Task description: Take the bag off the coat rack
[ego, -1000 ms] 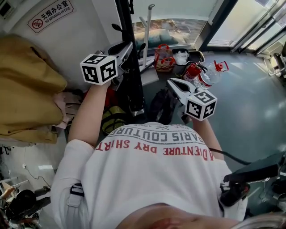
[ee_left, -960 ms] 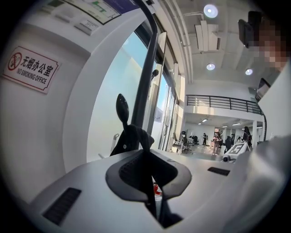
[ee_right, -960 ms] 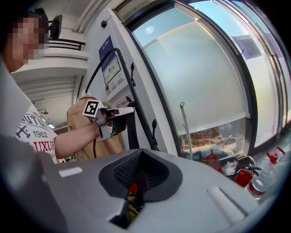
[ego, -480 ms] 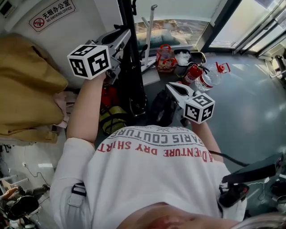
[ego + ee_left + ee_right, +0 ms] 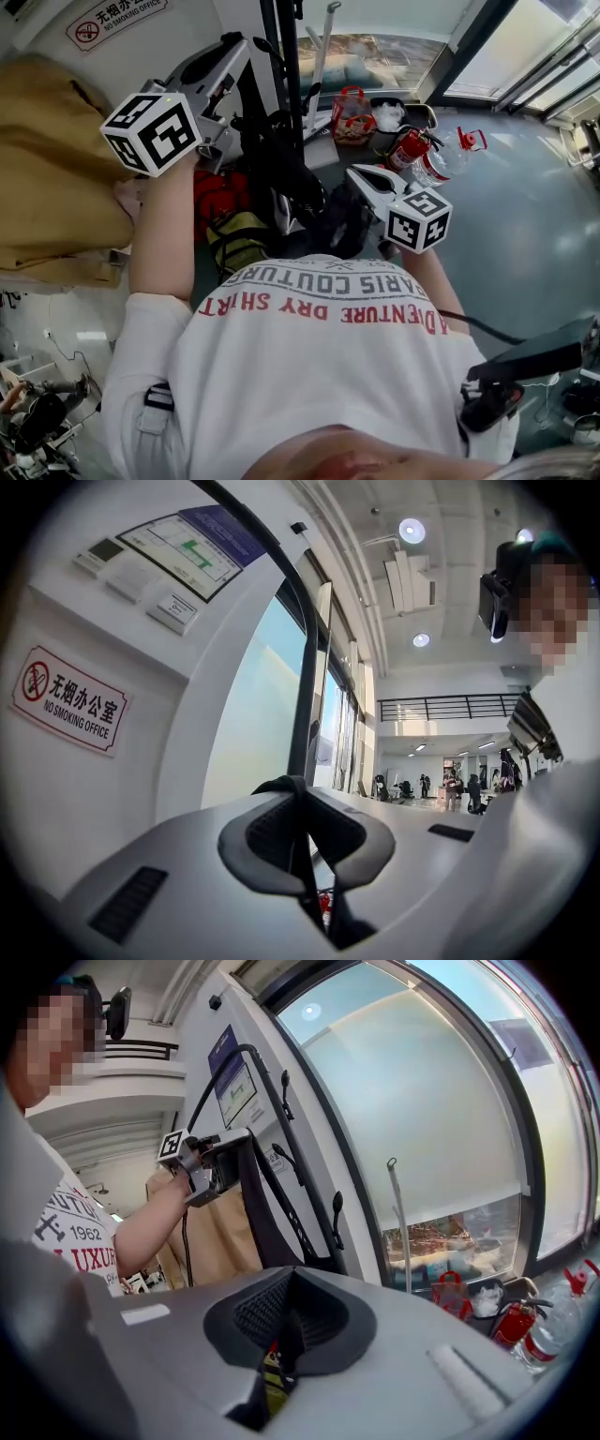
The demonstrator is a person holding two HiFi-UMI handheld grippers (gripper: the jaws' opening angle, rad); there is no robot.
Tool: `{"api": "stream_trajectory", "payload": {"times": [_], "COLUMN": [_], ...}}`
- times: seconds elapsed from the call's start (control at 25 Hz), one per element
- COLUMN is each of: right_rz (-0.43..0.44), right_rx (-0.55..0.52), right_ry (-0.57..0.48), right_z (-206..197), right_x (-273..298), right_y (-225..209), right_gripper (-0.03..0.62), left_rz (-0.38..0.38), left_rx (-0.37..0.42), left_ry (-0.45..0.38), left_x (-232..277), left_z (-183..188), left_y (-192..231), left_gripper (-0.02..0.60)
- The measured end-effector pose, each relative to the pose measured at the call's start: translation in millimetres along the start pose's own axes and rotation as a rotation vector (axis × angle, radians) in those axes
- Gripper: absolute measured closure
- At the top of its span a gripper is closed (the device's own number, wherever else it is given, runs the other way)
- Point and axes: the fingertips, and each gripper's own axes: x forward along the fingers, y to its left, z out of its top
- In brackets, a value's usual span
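Two grippers: left gripper (image 5: 302, 799) is pinching the limp black fabric bag's (image 5: 291, 187) thin strap (image 5: 279, 784), twelve o'clock in the head view; right gripper's (image 5: 292, 1312) jaws are meeting empty.

The left gripper (image 5: 302, 794) is held raised and level, jaws clamped on the bag strap (image 5: 305, 714); the right gripper (image 5: 289, 1314) is held lower, tilted slightly down, jaws together.

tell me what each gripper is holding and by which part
The left gripper is shut on the black bag, pinching its thin strap, which runs up out of the jaws. The right gripper looks shut on nothing.
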Motion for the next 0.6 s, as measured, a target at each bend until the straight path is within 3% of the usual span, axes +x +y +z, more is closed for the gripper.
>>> {"api": "stream_trajectory", "payload": {"times": [0.36, 0.6], "right_rz": [0.011, 0.008], "right_rx": [-0.034, -0.047], "right_ry": [0.02, 0.017], "right_z": [-12, -32], "right_x": [11, -2], "right_y": [30, 82], "right_gripper": [0.592, 0.592], "left_rz": [-0.014, -0.017], "left_rx": [-0.133, -0.199], "left_ry": [0.101, 0.192], "left_x": [-50, -115], "left_z": [-89, -139], "left_y": [-18, -52], "left_gripper": [0.561, 0.561]}}
